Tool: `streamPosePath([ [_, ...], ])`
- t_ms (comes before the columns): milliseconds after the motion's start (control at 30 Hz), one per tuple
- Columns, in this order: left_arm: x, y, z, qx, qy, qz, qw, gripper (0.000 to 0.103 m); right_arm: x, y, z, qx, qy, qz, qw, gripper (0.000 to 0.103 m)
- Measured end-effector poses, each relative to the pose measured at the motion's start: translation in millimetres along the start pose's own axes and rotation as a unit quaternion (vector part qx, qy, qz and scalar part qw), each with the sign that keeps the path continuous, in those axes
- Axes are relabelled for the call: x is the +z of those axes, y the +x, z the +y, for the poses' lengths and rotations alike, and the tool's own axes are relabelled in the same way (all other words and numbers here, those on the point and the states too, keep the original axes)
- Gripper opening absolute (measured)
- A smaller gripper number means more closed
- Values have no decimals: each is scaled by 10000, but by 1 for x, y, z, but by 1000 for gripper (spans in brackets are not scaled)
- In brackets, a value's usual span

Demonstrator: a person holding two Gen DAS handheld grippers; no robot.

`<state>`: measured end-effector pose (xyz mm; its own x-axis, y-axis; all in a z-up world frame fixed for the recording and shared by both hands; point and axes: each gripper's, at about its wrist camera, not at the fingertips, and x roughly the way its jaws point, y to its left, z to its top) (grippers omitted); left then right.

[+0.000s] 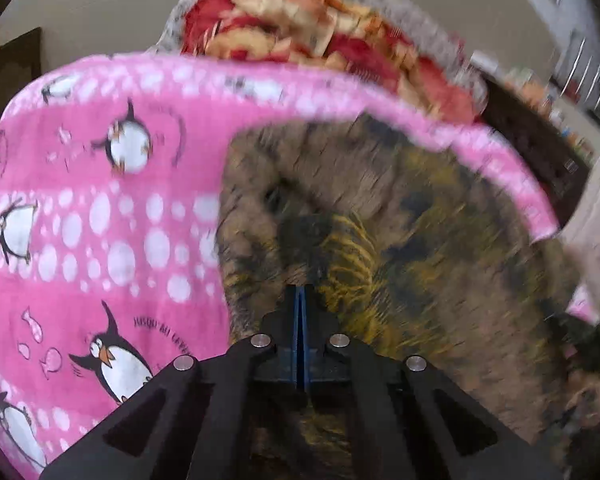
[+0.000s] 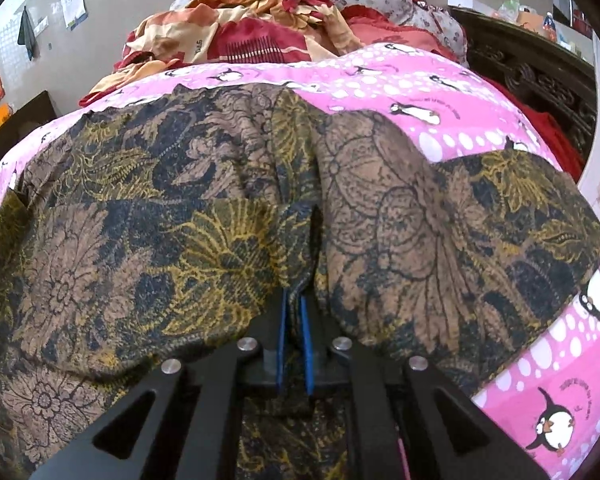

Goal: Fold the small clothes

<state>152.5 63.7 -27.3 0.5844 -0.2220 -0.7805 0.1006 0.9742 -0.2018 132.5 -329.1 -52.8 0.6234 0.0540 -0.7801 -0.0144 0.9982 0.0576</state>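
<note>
A brown garment (image 1: 380, 220) with a black and yellow floral print lies spread on a pink penguin blanket (image 1: 100, 220). In the left wrist view, which is motion-blurred, my left gripper (image 1: 300, 294) hovers over the garment near its left edge. Its blue pads are pressed together, and I see no cloth between them. In the right wrist view the same garment (image 2: 140, 220) fills most of the frame and bunches up into a ridge. My right gripper (image 2: 295, 300) is shut on a fold of that ridge, with cloth between the blue pads (image 2: 306, 344) hiding the fingertips.
The pink blanket (image 2: 460, 120) covers a bed. Rumpled red and cream floral bedding (image 2: 260, 28) is heaped at the far side. A dark carved wooden headboard (image 2: 540, 80) stands on the right. A pale blurred shape (image 1: 596, 216) sits at the right edge of the left wrist view.
</note>
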Motion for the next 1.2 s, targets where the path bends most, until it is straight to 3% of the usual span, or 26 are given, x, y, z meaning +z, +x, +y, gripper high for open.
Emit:
streamPosePath([
  [100,-5,4,13,930,153,-179,9954,0,0,0,1,0,3,-1,10000,7],
  [167,-5,-2,26,1377,-67,-248,9901,0,0,1,1,-6,-1,-1,10000,7],
  [233,-6,-18,39,2188,-399,-391,9742,0,1,1,0,-9,-3,0,10000,7],
  [333,-13,-44,56,2091,-1071,-667,9697,0,1,1,1,-27,-16,-1,10000,7],
  [367,-14,-51,55,1955,-1166,-794,9705,0,1,1,1,-35,-24,-1,10000,7],
  [400,-15,-61,46,1555,-1204,-1021,9751,0,1,1,2,-43,-31,0,10000,7],
  [533,-12,-56,-2,120,-639,-936,9935,0,2,1,3,-59,-40,0,10000,7],
  [600,-15,-47,-28,-146,-142,-680,9975,0,2,1,3,-63,-43,-1,10000,7],
  [700,-48,-16,-50,422,598,214,9971,0,2,1,3,-67,-46,3,10000,7],
  [767,-71,-28,-51,565,968,-73,9937,0,2,1,3,-51,-34,-1,10000,7],
  [933,-81,-52,-56,735,1202,3,9900,0,7,-12,-6,243,171,33,9996,13],
  [1033,-75,-65,-59,498,1090,-224,9925,0,12,-53,1,383,17,-509,9980,27],
  [1100,-75,-60,-68,386,1010,-263,9938,8,9,-68,12,586,-241,-700,9955,45],
  [1133,-77,-55,-66,389,997,-165,9941,8,6,-67,21,780,-448,-592,9942,46],
  [1200,-81,-34,-60,369,935,196,9947,8,-5,-44,33,998,-842,80,9914,46],
])
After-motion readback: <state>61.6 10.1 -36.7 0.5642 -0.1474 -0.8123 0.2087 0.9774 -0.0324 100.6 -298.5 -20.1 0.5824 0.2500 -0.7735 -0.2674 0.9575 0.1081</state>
